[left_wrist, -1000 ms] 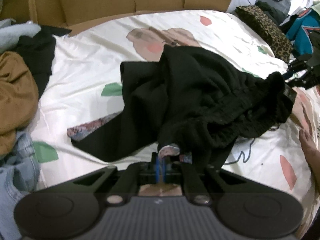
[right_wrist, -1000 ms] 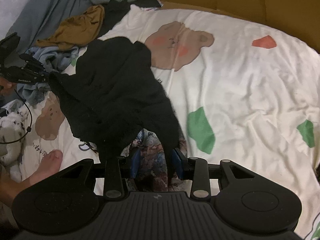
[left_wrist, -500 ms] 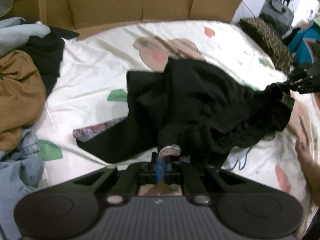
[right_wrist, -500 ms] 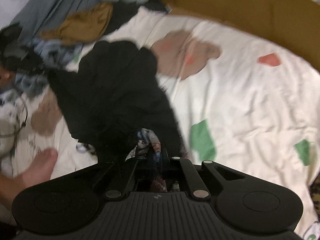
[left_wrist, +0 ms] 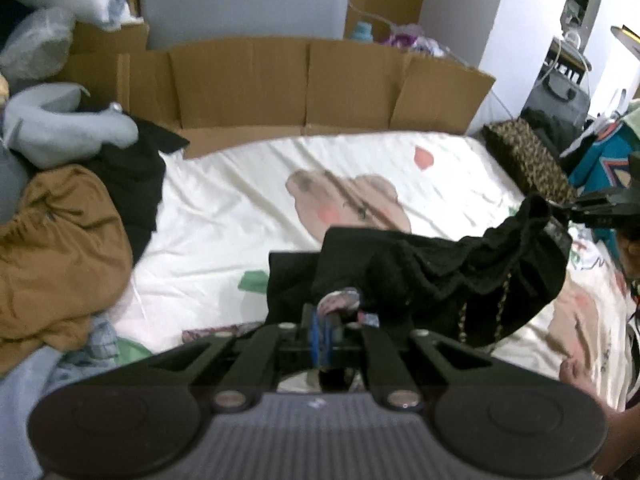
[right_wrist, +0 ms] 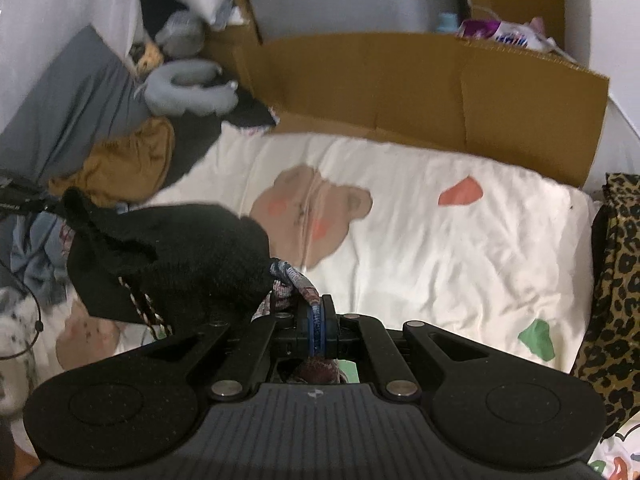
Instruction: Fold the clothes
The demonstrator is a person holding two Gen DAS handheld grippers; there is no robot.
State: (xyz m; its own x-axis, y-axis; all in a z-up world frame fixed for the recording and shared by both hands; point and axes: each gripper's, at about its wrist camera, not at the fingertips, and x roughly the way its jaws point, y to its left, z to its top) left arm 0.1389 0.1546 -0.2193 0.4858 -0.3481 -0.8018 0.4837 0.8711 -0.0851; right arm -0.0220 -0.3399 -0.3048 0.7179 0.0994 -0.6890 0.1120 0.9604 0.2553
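Here my left gripper (left_wrist: 322, 330) has its fingers pressed together on a patterned edge of the black garment (left_wrist: 432, 280), and my right gripper (right_wrist: 318, 326) pinches the other patterned corner the same way. The garment hangs between the two, bunched and sagging, lifted above the bed sheet (left_wrist: 240, 208), with a length of braided cord (right_wrist: 138, 300) dangling from it.

The sheet is cream, printed with a brown bear face (right_wrist: 308, 216), a coral patch (right_wrist: 460, 192) and green patches (right_wrist: 538, 338), and it lies creased. A low wall of flattened cardboard (left_wrist: 304, 84) runs along the far edge of the bed. To my left sits a heap of other clothes: a mustard garment (left_wrist: 56, 248), a black one, pale denim (left_wrist: 44, 364), with a grey neck pillow (left_wrist: 60, 128) behind. At the right edge lies a leopard-print cushion (right_wrist: 616, 280). White walls rise behind the cardboard, and a dark bag (left_wrist: 560, 98) stands in the far right corner.
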